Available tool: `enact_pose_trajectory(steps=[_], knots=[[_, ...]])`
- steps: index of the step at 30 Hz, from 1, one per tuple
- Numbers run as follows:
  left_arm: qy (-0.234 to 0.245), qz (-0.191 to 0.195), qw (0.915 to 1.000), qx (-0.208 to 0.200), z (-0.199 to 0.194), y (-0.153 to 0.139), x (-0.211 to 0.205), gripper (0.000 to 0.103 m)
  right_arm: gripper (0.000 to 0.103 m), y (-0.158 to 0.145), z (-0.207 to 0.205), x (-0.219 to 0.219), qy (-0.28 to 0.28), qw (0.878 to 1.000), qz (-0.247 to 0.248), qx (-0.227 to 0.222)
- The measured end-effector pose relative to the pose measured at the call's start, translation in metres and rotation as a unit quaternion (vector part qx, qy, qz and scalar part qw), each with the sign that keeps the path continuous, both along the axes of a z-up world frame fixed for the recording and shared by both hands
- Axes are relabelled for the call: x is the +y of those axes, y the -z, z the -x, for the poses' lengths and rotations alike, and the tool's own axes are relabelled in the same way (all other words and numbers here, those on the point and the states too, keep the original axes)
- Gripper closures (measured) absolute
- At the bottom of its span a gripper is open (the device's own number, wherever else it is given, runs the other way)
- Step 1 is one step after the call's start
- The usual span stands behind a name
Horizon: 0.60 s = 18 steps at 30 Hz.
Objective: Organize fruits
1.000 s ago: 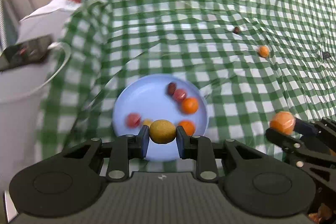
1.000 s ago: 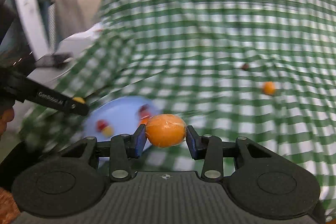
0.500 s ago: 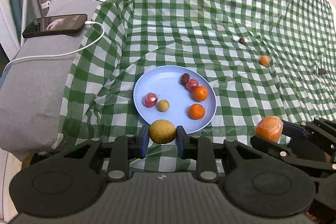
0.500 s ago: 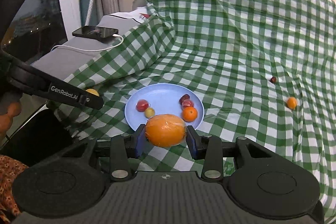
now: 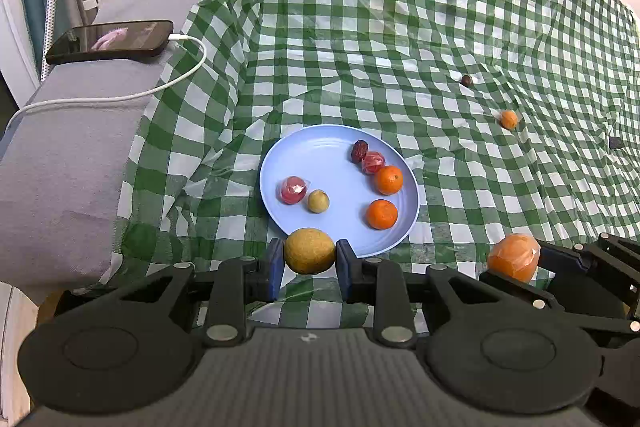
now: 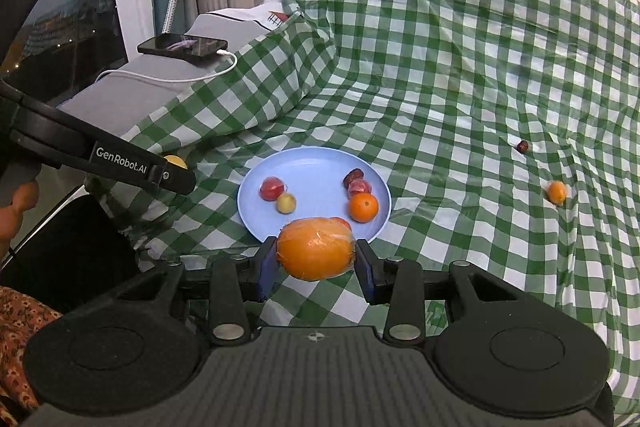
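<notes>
Claws [image 5: 309, 263] [image 6: 316, 261] each grip one fruit; plate [image 5: 320, 155] holds perhaps six.

The wrapped orange [image 6: 315, 247] is hiding most of a small orange fruit [image 6: 341, 221] on the blue plate [image 6: 312, 163]. A small dark object [image 5: 616, 142] is lying far right, too small to identify.

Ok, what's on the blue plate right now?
On the blue plate: two oranges, two wrapped red fruits, a dark date, a small yellow fruit. The held fruits hide its near rim.
</notes>
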<state>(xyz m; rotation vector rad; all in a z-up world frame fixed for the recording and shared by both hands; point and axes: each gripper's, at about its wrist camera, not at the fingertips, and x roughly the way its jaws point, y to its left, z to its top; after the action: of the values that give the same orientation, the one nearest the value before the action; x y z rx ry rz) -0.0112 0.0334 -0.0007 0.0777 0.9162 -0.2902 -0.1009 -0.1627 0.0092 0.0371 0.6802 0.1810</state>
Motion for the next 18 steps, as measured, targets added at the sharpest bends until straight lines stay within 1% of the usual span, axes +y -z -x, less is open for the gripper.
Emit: enact_pose_trajectory(steps=[18], knots=[[-0.006,0.002,1.0,0.006,-0.0085,0.0029,-0.0028,0.073,0.061,0.0055,-0.0098,-0.0012,-0.005,1.0,-0.002,0.014]])
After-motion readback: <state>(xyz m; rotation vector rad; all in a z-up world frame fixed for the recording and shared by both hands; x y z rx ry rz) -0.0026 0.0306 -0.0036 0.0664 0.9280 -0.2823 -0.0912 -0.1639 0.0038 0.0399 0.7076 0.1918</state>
